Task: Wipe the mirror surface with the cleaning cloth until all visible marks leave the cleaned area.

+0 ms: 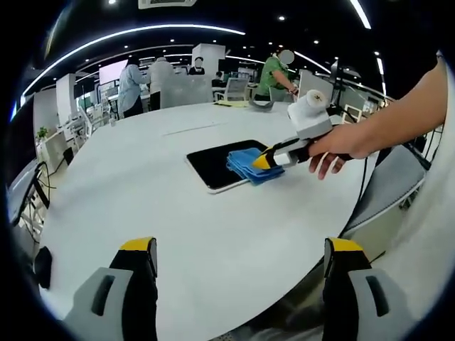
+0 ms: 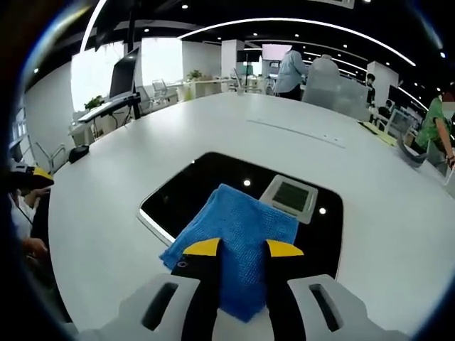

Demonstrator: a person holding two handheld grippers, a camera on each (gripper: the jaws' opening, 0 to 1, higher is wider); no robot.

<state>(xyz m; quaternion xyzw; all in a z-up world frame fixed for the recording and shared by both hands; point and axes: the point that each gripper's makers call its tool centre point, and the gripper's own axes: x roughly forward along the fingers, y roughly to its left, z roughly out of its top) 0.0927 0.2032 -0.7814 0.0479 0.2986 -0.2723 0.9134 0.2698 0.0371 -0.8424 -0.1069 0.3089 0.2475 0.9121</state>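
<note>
One mirror (image 2: 213, 186) lies mid-frame on the white table (image 1: 142, 185), with one blue cloth (image 2: 238, 241) over its near edge. The right gripper (image 2: 242, 250) is clamped on the cloth. The left gripper (image 1: 242, 249) hovers with jaws apart, bottom of frame. Three people (image 1: 131, 85) stand at upper left.

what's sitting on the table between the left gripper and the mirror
Nothing: in the left gripper view, bare white table runs from the left gripper to the mirror, where the right gripper holds the blue cloth.
</note>
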